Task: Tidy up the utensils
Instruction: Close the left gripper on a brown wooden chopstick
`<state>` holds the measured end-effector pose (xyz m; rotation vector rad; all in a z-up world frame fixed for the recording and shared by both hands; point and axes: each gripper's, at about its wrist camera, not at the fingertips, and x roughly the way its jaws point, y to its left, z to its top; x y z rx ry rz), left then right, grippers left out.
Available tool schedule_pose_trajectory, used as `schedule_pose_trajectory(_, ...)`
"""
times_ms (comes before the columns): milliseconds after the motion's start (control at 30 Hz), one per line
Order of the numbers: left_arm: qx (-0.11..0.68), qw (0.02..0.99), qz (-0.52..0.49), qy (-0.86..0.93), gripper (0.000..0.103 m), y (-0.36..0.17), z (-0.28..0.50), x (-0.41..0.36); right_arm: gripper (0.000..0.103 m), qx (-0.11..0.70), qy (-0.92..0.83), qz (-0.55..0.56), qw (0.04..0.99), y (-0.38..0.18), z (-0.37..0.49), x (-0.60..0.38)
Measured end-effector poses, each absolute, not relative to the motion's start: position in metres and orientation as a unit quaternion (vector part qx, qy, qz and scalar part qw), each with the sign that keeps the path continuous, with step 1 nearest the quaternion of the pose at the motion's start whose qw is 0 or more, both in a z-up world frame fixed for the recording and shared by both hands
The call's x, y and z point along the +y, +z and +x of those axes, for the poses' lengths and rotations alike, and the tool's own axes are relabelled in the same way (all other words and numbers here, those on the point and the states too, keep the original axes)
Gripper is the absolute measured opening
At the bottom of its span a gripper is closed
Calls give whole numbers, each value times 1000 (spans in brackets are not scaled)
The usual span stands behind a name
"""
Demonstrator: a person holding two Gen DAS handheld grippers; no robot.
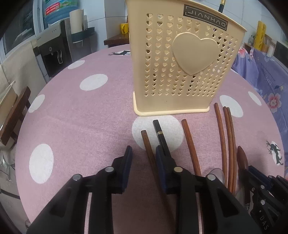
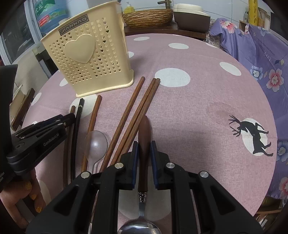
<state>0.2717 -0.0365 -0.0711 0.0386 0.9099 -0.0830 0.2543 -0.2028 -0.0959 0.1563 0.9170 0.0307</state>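
A cream perforated utensil holder (image 1: 181, 59) with a heart stands on the pink dotted tablecloth; it also shows in the right wrist view (image 2: 90, 59). Several brown chopsticks (image 1: 190, 142) (image 2: 126, 115) and one black chopstick (image 1: 161, 138) (image 2: 77, 124) lie in front of it, with a clear plastic spoon (image 2: 96, 144). My left gripper (image 1: 144, 154) is open over a brown chopstick (image 1: 149, 149), its right finger against the black one. My right gripper (image 2: 144, 149) is closed around the brown wooden handle of a metal spoon (image 2: 144, 136) lying on the table.
A water dispenser (image 1: 54, 48) and a wooden chair (image 1: 14, 115) stand at the left. A purple floral cloth (image 2: 261, 59) lies at the right table edge. A woven basket (image 2: 147, 16) and a pot sit beyond the table.
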Motion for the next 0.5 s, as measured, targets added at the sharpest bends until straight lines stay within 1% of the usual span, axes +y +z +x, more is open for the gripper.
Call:
schedule_pose_trajectory(133, 438, 898, 11, -39, 11, -71, 271, -36, 14, 441, 14, 73, 895, -96, 255, -202)
schedule_pose_trajectory(333, 438, 898, -8, -43, 11, -70, 272, -32, 14, 437, 19, 83, 895, -96, 255, -204)
schedule_pose_trajectory(500, 436, 898, -31, -53, 10, -71, 272, -28, 14, 430, 38, 124, 893, -98, 254, -216)
